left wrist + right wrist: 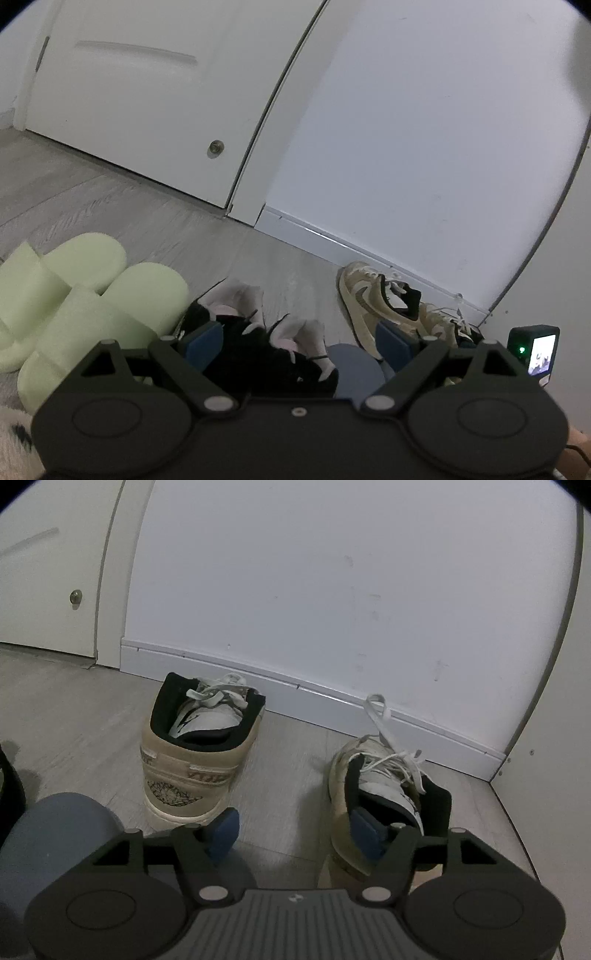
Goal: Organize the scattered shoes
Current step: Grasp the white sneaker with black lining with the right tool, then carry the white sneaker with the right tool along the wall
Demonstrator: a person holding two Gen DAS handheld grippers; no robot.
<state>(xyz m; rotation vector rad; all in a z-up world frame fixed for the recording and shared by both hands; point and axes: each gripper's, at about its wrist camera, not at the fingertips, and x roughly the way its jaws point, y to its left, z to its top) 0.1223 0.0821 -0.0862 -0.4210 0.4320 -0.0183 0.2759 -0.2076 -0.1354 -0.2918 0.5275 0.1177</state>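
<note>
My left gripper [299, 343] stands open low over a pair of black sneakers [258, 354] with pink-white linings, its blue pads on either side of them. A pair of pale green slides [85, 295] lies to their left. Two tan sneakers with white laces stand by the baseboard, heels toward me: one [199, 753] ahead on the left, the other [384, 794] on the right. My right gripper [295, 830] is open, its right pad [365, 827] against the inner side of the right tan sneaker. Nothing sits between the fingers. Those tan sneakers [380, 299] also show in the left wrist view.
A white door [147, 110] and a white wall with baseboard [295, 686] close off the grey wood floor [74, 709]. A white side panel [554, 738] forms a corner at the right. A blue-grey rounded object [55, 830] sits low between the grippers. A fluffy rug edge [14, 435] shows.
</note>
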